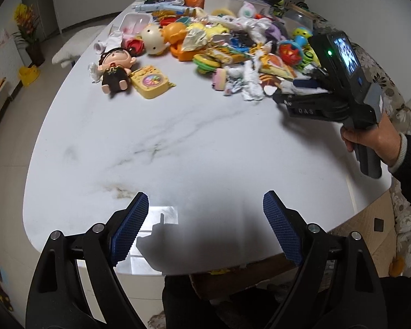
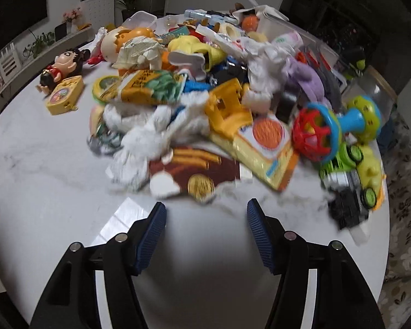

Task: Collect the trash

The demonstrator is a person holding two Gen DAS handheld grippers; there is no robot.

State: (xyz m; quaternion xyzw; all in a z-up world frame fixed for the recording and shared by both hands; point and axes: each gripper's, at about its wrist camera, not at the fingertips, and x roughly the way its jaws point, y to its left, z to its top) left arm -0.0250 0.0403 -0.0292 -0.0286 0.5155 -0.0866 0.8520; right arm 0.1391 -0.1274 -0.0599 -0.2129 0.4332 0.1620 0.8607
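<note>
Right wrist view: the right tool [image 2: 206, 219] was held open and empty just near of the crumpled white tissue [image 2: 139, 148], aligned for a grasp. The left tool [image 1: 205, 213] was kept open over bare worktop [image 1: 178, 142].

A: Left gripper [image 1: 205, 208]?
B: Jaws wide, nothing btwn them, over bare marble table [image 1: 178, 142].
A: Right gripper [image 1: 293, 93]?
B: Held in a hand [image 1: 370, 139], tip at edge of the toy pile, near crumpled tissue [image 1: 253, 87]. Touching it? Prob., can't tell.
A: Left side?
B: Doll [image 1: 115, 68] beside yellow toy box [image 1: 150, 81].
</note>
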